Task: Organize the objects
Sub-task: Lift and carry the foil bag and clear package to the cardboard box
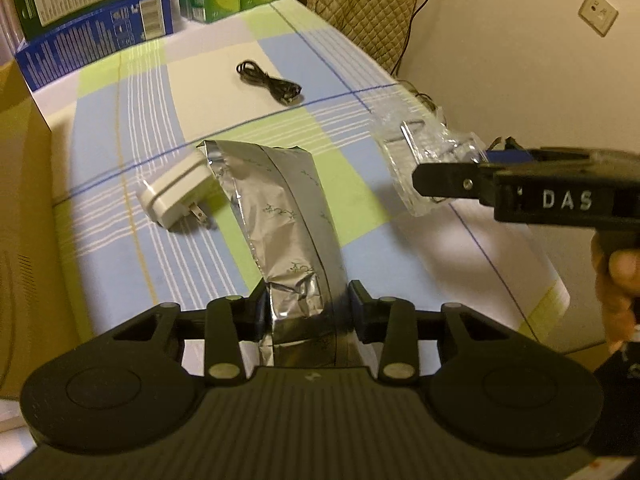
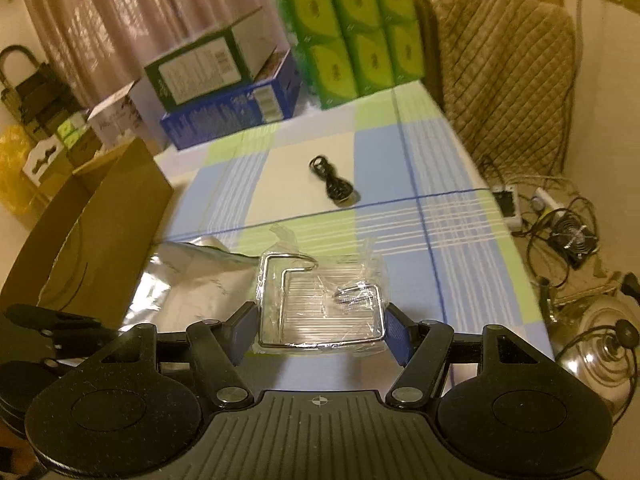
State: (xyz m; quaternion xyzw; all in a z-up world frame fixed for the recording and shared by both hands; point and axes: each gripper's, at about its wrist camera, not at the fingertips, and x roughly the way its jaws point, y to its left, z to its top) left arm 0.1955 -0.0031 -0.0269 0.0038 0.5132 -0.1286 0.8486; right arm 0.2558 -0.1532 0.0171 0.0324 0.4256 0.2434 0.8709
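Your left tongs (image 1: 308,304) are clamped on the lower end of a silver foil bag (image 1: 280,216); the bag rises from the pads and leans away over the worktop (image 1: 132,184), its torn open mouth at the far end. Just beside that mouth, touching or nearly touching it, a white plug adapter (image 1: 174,196) lies on its side on the checked cloth, prongs pointing toward you.

Your right tongs (image 2: 320,330) are closed on a wire rack (image 2: 320,300) wrapped in clear plastic, the blue pads (image 2: 394,330) pressing its chrome frame from both sides. In the left view the rack (image 1: 420,164) is held clear of the worktop, to the right of the bag. Your right hand (image 1: 616,280) shows at the frame edge.

A coiled black cable (image 2: 334,184) lies alone further back on the worktop, well apart from both tongs. An open cardboard box (image 2: 100,216) stands at the left edge. Blue (image 2: 232,114) and green cartons (image 2: 348,40) are stacked along the far side.
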